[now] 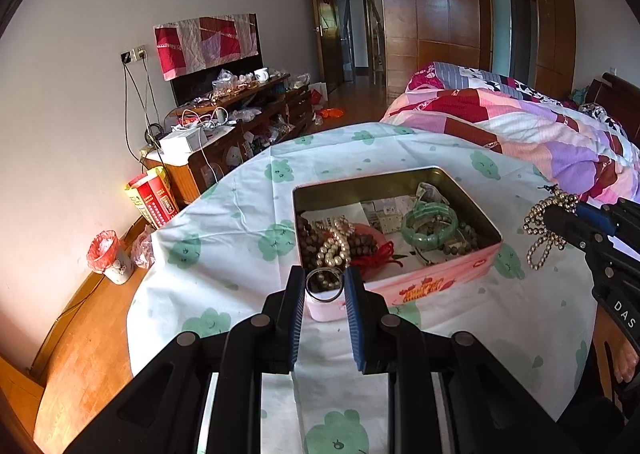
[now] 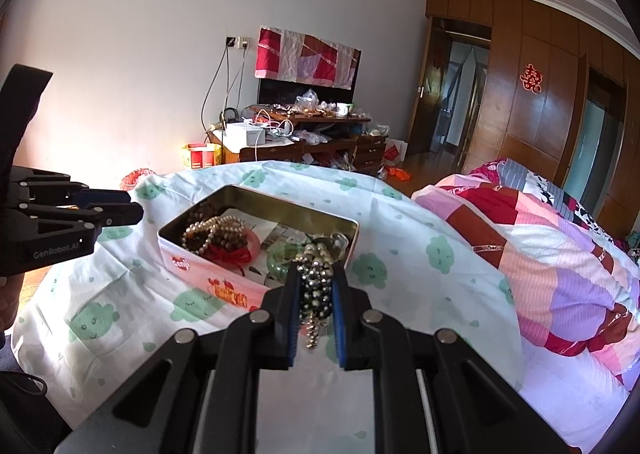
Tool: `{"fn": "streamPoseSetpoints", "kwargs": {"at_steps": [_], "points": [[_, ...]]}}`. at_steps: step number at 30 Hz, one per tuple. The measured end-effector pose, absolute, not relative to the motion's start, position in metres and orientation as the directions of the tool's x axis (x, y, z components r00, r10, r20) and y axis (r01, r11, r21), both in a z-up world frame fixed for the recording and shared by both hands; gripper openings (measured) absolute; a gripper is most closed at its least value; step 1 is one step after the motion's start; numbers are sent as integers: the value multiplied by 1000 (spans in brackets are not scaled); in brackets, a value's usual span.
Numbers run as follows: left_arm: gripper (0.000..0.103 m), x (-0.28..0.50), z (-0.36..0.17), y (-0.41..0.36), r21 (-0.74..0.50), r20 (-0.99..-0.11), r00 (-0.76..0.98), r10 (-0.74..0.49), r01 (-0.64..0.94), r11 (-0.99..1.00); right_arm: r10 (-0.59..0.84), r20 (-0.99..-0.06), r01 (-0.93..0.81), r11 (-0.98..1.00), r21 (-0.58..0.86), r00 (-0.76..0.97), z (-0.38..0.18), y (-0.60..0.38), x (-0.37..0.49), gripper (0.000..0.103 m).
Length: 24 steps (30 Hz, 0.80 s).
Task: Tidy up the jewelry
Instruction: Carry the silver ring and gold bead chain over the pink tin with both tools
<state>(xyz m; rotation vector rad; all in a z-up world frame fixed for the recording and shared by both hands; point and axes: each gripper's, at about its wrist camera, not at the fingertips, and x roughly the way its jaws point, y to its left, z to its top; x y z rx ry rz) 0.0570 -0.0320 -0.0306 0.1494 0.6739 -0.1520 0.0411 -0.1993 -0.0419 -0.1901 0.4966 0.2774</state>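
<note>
Left wrist view showed the left tongs (image 1: 325, 288) clenched on a metal ring (image 1: 325, 284) at the near corner of the open tin (image 1: 440, 270). Right tongs (image 2: 314, 290) gripped a string of silvery beads (image 2: 316, 286), lifted over the tin's right side. Pearls (image 1: 335, 246), brown beads (image 1: 308, 234) and a green bangle (image 1: 429, 222) already lay inside, on the cloth-covered worktop (image 1: 224, 222). Judging by this, both pieces were mid-carry; next each needs lowering into the tin, then letting go.
</note>
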Motion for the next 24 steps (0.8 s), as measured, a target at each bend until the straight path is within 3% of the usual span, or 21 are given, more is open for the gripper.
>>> {"fn": "streamPoseSetpoints", "kwargs": {"at_steps": [24], "points": [[20, 71, -7, -32, 94, -569, 818, -81, 163, 982, 225, -435, -303, 945, -119, 872, -26, -195, 51, 16]]}}
